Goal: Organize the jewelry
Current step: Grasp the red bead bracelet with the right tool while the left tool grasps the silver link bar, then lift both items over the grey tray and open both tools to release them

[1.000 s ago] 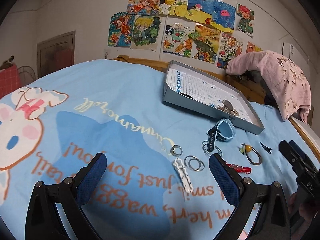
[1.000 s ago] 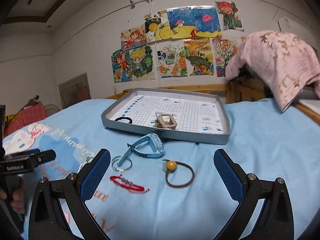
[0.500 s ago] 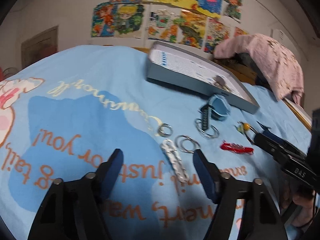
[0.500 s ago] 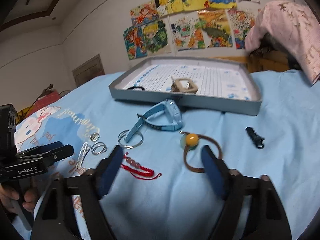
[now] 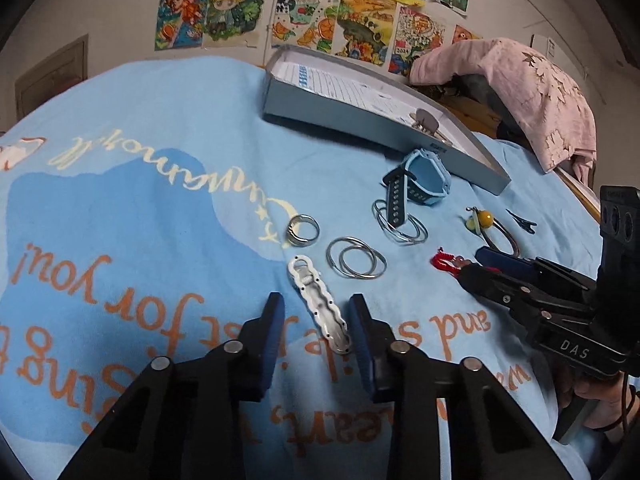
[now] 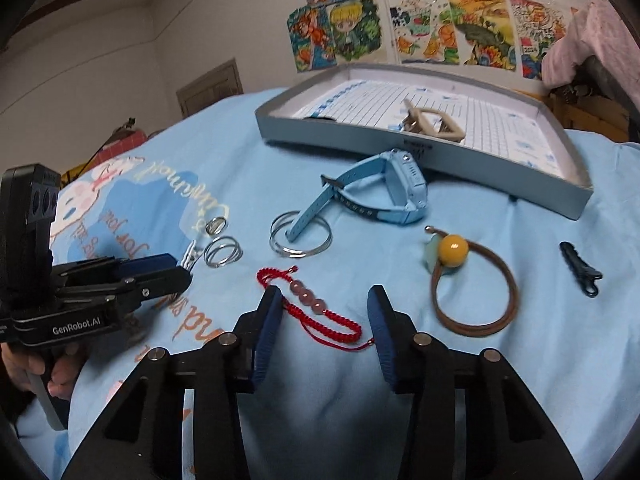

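Jewelry lies on a blue bedspread. My left gripper point(image 5: 316, 312) is open, its fingers on either side of the near end of a white hair clip point(image 5: 320, 306). My right gripper point(image 6: 325, 300) is open around a red beaded bracelet point(image 6: 316, 308); it also shows in the left wrist view point(image 5: 480, 268). A grey tray point(image 6: 400, 152) at the back holds a beige clip point(image 6: 434, 122). A blue watch point(image 6: 384, 188), silver bangles point(image 6: 300, 234), silver rings point(image 5: 354, 258), a single ring point(image 5: 303, 231) and a brown hair tie with a yellow bead point(image 6: 472, 280) lie between.
A small black clip point(image 6: 582, 268) lies at the right. A pink blanket point(image 5: 516, 84) is draped over the wooden headboard behind the tray. Drawings hang on the wall.
Both grippers have moved down and forward to the bedspread and narrowed. The left now straddles the white clip, the right the red bracelet.
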Action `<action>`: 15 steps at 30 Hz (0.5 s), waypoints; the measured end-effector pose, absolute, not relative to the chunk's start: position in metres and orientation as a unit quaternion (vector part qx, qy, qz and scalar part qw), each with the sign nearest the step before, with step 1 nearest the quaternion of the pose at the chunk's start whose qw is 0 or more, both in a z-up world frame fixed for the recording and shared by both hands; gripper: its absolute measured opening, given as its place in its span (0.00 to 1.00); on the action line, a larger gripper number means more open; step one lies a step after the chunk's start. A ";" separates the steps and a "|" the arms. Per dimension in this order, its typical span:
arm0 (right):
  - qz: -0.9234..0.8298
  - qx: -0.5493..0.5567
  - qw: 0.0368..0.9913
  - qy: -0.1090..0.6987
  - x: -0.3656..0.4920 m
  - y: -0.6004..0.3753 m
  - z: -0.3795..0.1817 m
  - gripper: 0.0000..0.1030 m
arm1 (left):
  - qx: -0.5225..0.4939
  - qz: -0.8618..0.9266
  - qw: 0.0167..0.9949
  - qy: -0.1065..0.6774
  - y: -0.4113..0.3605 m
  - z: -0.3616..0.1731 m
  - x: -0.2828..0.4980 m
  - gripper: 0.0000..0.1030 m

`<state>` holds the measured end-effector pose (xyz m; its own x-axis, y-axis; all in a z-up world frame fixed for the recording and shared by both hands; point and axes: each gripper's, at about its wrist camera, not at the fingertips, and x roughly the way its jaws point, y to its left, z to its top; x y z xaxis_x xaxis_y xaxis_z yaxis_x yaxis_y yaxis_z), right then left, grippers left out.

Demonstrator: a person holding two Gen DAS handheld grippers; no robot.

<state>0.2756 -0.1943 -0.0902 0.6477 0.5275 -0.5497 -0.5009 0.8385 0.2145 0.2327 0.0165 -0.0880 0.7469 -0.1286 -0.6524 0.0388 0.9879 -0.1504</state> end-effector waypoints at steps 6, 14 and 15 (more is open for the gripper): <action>0.287 0.010 0.903 0.320 0.275 -0.189 -0.092 0.27 | -0.072 -0.051 0.924 0.373 0.017 -0.093 0.239 0.17; 0.293 -0.004 0.898 0.328 0.270 -0.182 -0.093 0.08 | -0.069 -0.063 0.923 0.373 0.014 -0.091 0.238 0.12; 0.294 -0.006 0.898 0.328 0.270 -0.182 -0.093 0.08 | -0.068 -0.064 0.923 0.372 0.014 -0.091 0.238 0.12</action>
